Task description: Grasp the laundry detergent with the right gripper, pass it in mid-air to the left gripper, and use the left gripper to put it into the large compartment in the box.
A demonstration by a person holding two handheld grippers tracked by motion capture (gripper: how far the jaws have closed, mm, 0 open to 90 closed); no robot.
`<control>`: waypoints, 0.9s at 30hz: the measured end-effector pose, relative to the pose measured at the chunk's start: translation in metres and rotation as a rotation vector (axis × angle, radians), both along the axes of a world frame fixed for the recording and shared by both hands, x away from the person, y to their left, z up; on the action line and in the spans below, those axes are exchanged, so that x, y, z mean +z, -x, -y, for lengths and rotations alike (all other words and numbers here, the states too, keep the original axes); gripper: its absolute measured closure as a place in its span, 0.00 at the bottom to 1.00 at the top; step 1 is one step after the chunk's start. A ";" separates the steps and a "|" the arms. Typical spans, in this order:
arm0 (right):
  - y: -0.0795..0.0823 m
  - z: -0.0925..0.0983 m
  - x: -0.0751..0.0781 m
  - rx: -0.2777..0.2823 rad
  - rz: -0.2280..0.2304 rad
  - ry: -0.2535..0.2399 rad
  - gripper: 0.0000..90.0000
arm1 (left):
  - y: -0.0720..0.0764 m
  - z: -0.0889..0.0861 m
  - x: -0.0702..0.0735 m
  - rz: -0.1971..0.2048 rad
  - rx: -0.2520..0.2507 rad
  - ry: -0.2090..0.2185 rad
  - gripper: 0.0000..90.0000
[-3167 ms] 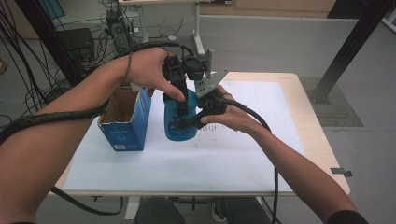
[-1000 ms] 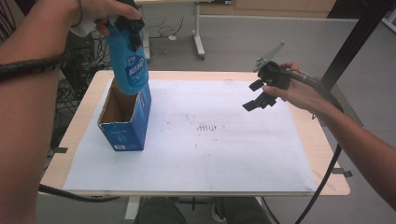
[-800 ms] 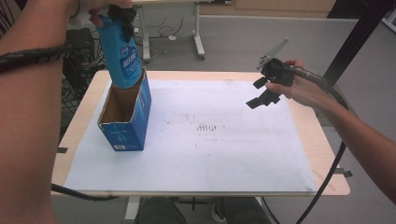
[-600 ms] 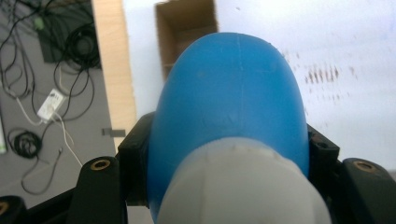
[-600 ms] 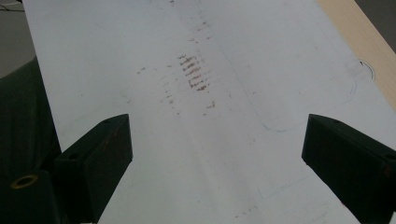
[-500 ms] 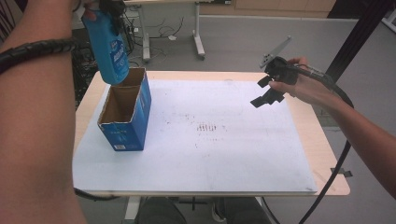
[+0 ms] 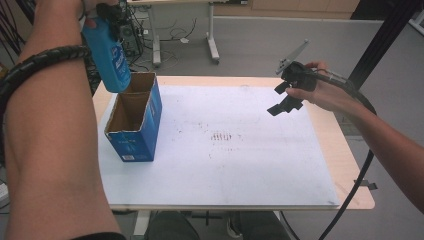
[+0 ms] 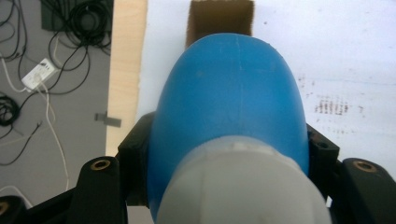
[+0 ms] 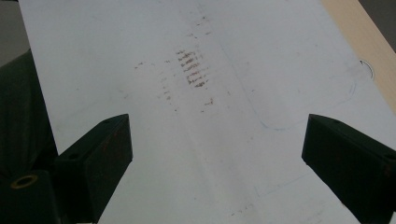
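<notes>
High view: left tool grips the blue bottle in the air above the open box at the table's left edge. Right tool, jaws wide and empty, hovers near the right edge over bare sheet.

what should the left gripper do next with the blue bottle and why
Probably lower the blue bottle straight down into the open cardboard box. The left gripper is shut on the bottle, which hangs above the box's far end, its base just over the opening. The right gripper is open and well off to the side, so nothing blocks the drop.
</notes>
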State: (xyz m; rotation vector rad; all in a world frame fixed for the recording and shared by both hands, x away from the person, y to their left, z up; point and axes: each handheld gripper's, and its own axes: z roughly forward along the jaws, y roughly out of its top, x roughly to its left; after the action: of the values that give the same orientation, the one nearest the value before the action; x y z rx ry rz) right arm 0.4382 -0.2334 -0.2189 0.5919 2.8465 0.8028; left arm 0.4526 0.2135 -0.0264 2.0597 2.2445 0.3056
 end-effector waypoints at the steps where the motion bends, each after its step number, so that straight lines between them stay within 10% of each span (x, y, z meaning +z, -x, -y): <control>1: 0.000 0.000 0.000 0.002 0.001 0.001 0.10 | 0.000 -0.002 -0.002 -0.003 0.008 -0.002 0.41; 27: 0.003 -0.012 0.001 0.022 0.022 0.007 0.09 | -0.003 -0.017 -0.060 -0.026 0.041 0.034 0.41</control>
State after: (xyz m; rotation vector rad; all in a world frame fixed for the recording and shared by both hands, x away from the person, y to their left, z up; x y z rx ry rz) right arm 0.4356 -0.2217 -0.2182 0.5486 2.8398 0.7977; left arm 0.4552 0.2307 -0.0864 2.0143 2.2925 0.2431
